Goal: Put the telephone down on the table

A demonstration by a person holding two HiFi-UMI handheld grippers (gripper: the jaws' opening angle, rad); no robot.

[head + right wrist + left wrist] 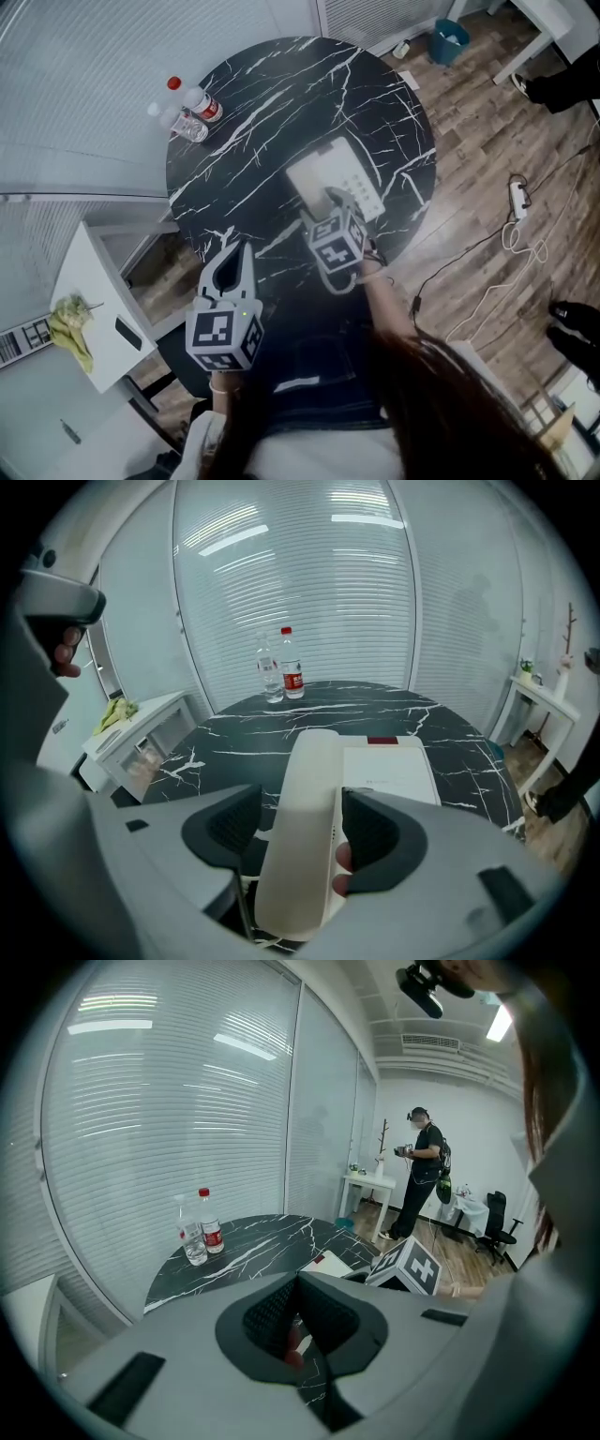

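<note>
Right gripper point(302, 794) is seen with its jaws spread wide, and the white handset point(298, 855) of the telephone point(389, 771) is found lengthwise between them. A clear gap is left at the left jaw, while the right jaw stands just beside the handset's edge, so no squeeze is shown. The telephone's flat base is laid on the black marbled table point(272, 94) straight ahead of this gripper, with the handset along its left side. Whether the handset is fully seated there cannot be told. Left gripper point(298, 1277) is held to the left of the right one and nearer the person, its jaw tips brought together with nothing held. Two clear bottles point(281, 672) are stood upright at the table's far edge, well beyond both grippers.
</note>
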